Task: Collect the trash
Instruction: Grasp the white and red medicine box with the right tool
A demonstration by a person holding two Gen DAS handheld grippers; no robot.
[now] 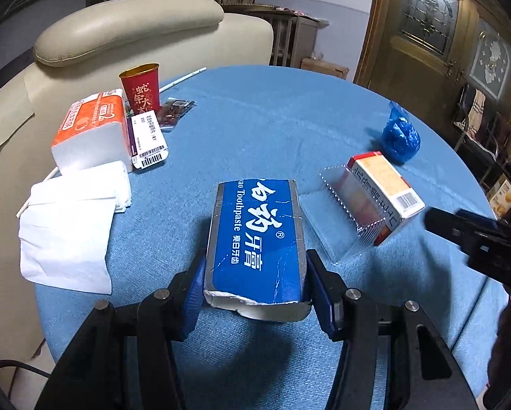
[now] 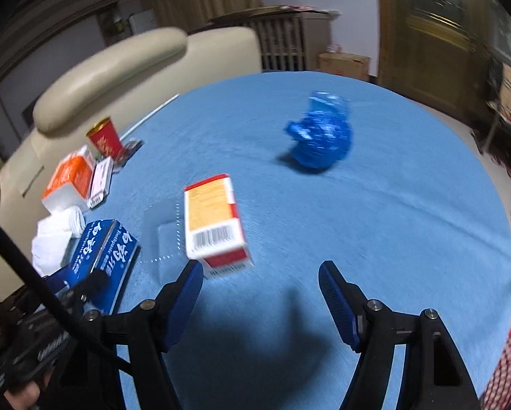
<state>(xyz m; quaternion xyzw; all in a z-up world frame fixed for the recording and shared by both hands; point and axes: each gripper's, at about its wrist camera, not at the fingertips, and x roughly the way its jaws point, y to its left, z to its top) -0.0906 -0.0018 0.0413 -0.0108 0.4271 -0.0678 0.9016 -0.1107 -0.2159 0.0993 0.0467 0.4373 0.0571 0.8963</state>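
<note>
Blue table (image 1: pixel 262 119) — left gripper (image 1: pixel 255 287) clamping toothpaste box (image 1: pixel 257 235)

Toothpaste box (image 1: pixel 255 239) left of carton (image 1: pixel 381 188), crumpled bag (image 1: pixel 400 135) behind, on table (image 1: pixel 255 119).

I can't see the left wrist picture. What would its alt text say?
The left gripper clamps a torn blue toothpaste box above a round table with a blue cloth. A red and white carton lies to the right with a crumpled blue bag beyond it; white tissues, an orange tissue pack and a red cup sit left.
</note>
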